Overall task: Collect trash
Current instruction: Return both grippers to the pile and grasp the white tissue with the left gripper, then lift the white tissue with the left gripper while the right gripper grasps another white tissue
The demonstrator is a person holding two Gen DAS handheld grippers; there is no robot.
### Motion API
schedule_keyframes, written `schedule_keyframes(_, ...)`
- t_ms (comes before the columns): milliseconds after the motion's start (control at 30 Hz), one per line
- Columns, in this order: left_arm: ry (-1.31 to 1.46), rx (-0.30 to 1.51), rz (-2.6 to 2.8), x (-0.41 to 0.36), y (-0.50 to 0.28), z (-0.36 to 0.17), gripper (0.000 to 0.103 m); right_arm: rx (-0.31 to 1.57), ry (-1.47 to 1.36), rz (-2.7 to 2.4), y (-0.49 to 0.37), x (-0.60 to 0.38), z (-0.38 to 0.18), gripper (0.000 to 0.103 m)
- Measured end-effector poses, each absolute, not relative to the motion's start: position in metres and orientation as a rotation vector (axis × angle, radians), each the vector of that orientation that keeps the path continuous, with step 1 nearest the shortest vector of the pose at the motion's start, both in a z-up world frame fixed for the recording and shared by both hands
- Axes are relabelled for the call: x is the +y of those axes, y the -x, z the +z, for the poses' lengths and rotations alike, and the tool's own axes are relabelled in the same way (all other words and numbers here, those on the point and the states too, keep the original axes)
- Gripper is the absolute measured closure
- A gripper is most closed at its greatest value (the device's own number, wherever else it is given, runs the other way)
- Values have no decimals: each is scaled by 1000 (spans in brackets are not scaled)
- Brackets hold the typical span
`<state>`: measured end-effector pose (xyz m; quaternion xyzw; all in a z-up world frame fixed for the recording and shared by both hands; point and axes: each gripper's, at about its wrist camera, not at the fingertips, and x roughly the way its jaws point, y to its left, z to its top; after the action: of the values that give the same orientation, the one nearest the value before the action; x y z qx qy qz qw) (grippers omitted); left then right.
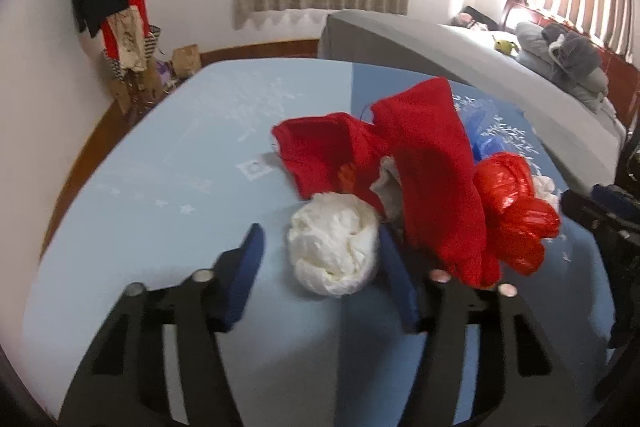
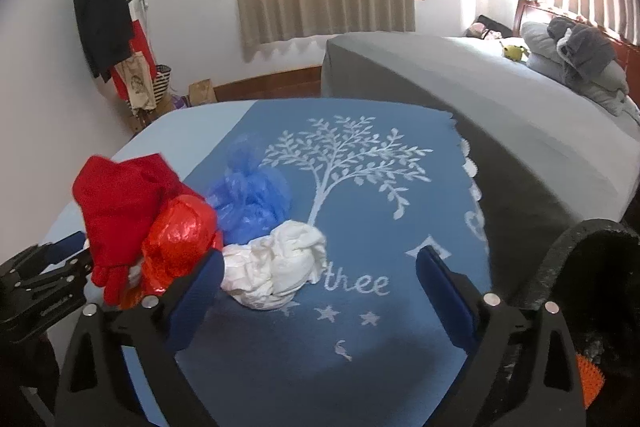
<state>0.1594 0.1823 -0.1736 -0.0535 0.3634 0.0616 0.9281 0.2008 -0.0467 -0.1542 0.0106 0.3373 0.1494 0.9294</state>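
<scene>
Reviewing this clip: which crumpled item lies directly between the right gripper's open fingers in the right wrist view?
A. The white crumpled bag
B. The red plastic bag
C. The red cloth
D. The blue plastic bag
A: the white crumpled bag sits on the blue tree-patterned mat between the fingers of the right gripper, which stand apart without pressing on it; the blue plastic bag lies farther back.

One word can be read: "tree", in white lower-case script on the dark blue cloth (image 2: 360, 327), seen from the right wrist view. It stands below a white tree motif (image 2: 344, 163), with small white stars and a bird figure under it; a crumpled white wad (image 2: 276, 271) hides whatever precedes it. In the left wrist view a small pale square label (image 1: 255, 169) lies on the light blue cover (image 1: 160, 167), too blurred to read.
</scene>
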Motion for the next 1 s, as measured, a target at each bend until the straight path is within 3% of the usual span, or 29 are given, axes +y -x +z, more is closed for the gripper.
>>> schedule_keyframes(67, 119, 746, 90, 179, -161, -175, 68, 699, -18, 315, -201, -43, -157, 11)
schedule_keyframes(167, 121, 732, 76, 177, -160, -175, 72, 717, -17, 333, -203, -38, -162, 13)
schedule_keyframes(500, 141, 658, 135, 184, -141, -156, 74, 754, -18, 351, -210, -32, -168, 15)
schedule_keyframes(633, 132, 647, 143, 183, -140, -153, 74, 764, -15, 358, -215, -29, -169, 20)
schedule_keyframes(700, 132, 645, 146, 182, -140, -152, 74, 781, -7, 373, -217, -25, -171, 26)
schedule_keyframes(767, 130, 644, 149, 182, -140, -152, 74, 806, -8, 418, -220, -21, -174, 51)
schedule_keyframes(833, 127, 643, 151, 182, -140, -151, 74, 822, -30, 462, -220, -20, -175, 61)
schedule_keyframes(867, 126, 643, 152, 181, -139, -151, 74, 817, -27, 461, -219, -19, -174, 71)
schedule_keyframes(1000, 116, 632, 157, 181, -135, -146, 74, 797, -28, 472, -216, -21, -166, 81)
